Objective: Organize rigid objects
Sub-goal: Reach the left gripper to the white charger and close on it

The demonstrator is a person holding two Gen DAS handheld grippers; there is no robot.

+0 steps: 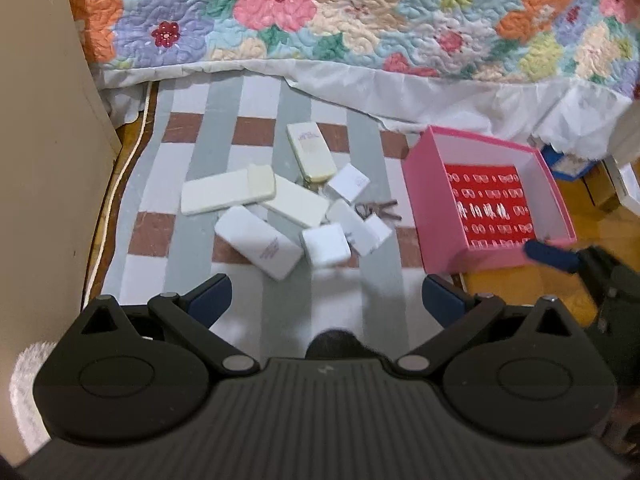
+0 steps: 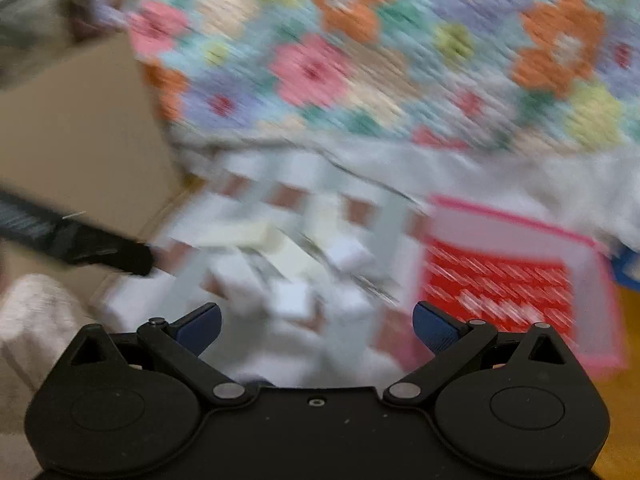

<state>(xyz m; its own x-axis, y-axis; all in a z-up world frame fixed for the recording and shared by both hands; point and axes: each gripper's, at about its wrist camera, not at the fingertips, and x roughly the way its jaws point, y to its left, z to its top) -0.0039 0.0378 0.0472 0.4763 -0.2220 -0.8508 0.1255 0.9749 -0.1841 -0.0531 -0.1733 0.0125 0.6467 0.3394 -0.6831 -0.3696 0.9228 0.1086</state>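
The left hand-held gripper is wide open and holds nothing. It hangs over a striped mat on the floor. Just past it, at 12 o'clock, lies a heap of white boxes, some resting on others. A bunch of keys sits against the heap at 1 o'clock. The pink box is open at 2 o'clock, beside the heap.

The right hand-held gripper is wide open and empty too. Its picture is very blurry, so I think it is moving fast.

A fast swing could bump the pink box or knock the heap about. Grabbing a bottom box could tip the ones on top.
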